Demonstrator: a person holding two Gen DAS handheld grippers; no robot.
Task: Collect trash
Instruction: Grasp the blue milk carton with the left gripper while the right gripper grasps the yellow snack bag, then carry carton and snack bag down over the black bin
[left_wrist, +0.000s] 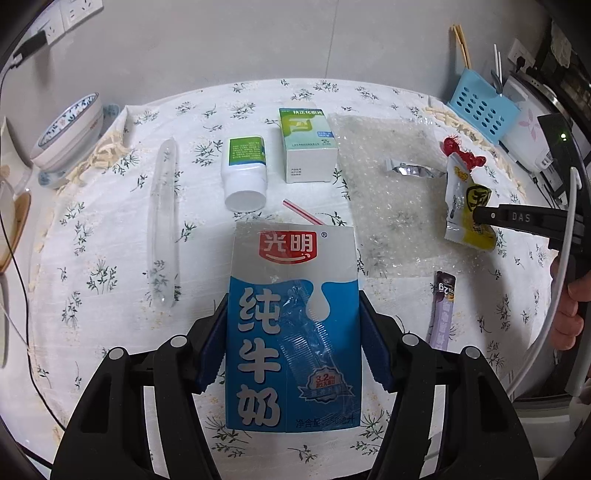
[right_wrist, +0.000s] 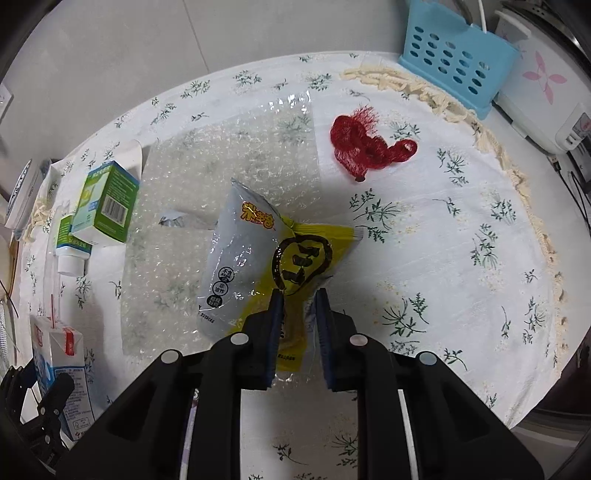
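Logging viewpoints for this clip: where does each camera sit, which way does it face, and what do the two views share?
Left wrist: on the left gripper, looking steeply down; its pads clamp the milk carton. A hand shows at right.
Right wrist: on the right gripper, looking steeply down; its jaws straddle the yellow snack wrapper.
Shared: carton, wrapper, bubble wrap, medicine box, red netting, blue basket.

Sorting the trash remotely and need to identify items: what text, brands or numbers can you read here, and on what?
"光明", "纯牛奶", "3.2": milk carton, held in the left claw.
"米多奇": yellow snack wrapper, between the right claw's pads.
"DAS": right claw's side, seen from the left wrist view.
"29": purple sachet.
Green medicine box: top line too blurred to read reliably.
White bottle: label print too small to read.
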